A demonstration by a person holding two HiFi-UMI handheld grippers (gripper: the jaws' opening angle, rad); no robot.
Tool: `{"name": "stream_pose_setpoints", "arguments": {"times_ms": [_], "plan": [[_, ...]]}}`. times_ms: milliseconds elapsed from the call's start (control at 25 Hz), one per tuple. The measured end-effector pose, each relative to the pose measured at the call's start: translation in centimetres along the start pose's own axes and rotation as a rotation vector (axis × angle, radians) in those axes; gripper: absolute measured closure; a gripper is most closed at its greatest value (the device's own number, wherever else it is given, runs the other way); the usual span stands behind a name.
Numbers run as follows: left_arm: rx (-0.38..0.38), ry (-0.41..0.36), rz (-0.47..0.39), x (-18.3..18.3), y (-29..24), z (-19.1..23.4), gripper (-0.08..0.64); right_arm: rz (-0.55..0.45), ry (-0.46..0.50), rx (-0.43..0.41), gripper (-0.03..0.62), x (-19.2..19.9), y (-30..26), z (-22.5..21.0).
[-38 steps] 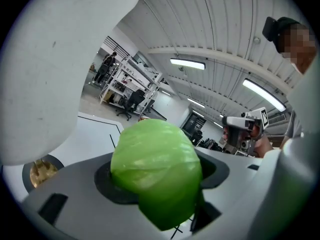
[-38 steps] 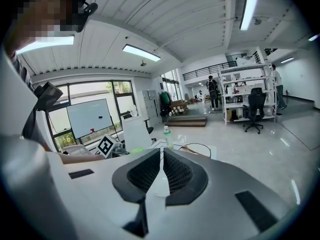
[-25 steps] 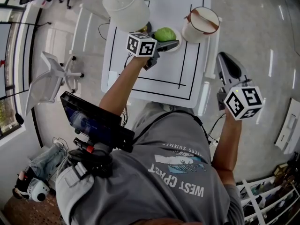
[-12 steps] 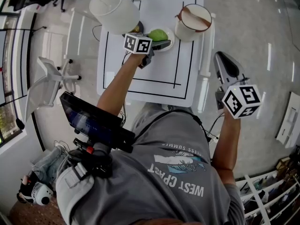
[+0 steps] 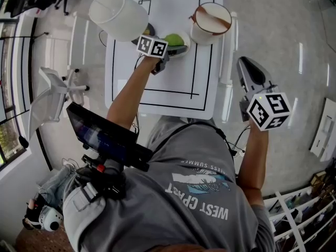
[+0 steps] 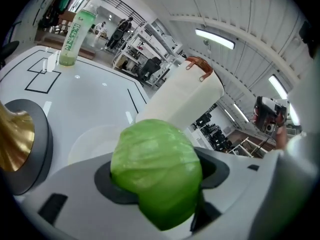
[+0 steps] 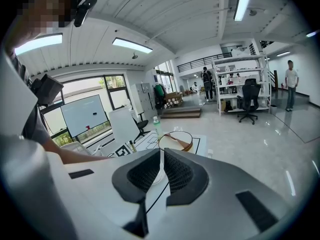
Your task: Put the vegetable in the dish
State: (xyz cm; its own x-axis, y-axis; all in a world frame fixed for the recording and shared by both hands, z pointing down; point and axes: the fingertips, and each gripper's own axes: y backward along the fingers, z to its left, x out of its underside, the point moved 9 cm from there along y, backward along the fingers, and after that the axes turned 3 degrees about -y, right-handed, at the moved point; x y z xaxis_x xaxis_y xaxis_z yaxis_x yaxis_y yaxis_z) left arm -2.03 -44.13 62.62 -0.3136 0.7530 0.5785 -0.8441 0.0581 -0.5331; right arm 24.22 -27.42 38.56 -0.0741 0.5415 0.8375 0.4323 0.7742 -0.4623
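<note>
Vegetable [image 6: 150,154], one, clamped in left tongs [image 6: 161,181], lower toward single dish [image 6: 90,141] than a second ago; right tongs [image 7: 161,176] together, empty

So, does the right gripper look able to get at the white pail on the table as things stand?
Probably yes. The right gripper hangs beside the table, fingers shut and empty, aimed toward the pail with nothing between; the left gripper, holding the cabbage, sits to the pail's left.

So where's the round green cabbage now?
Head view, top centre: the cabbage sits in the left gripper over the white round dish, between white lampshade and white bucket.
</note>
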Motion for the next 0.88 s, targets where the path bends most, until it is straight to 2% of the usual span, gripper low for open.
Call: {"name": "stream_pose_setpoints", "arguments": {"times_ms": [200,480,720,880], "plan": [[-0.018,-0.03,0.059,0.2,-1.9,0.9,0.258,0.017,-0.009,0.001,0.58,0.7,-0.8,-1.2],[-0.006,-0.025,0.111,0.6,-3.6,1.9,0.258,0.036,-0.012,0.002,0.58,1.3,-1.5,-2.2],[-0.014,-0.022,0.099,0.8,-4.2,2.3,0.258,0.049,-0.016,-0.002,0.58,1.6,-1.9,-2.8],[-0.055,-0.09,0.076,0.4,-4.1,2.5,0.258,0.052,-0.018,-0.009,0.58,1.7,-2.1,-2.9]]}}
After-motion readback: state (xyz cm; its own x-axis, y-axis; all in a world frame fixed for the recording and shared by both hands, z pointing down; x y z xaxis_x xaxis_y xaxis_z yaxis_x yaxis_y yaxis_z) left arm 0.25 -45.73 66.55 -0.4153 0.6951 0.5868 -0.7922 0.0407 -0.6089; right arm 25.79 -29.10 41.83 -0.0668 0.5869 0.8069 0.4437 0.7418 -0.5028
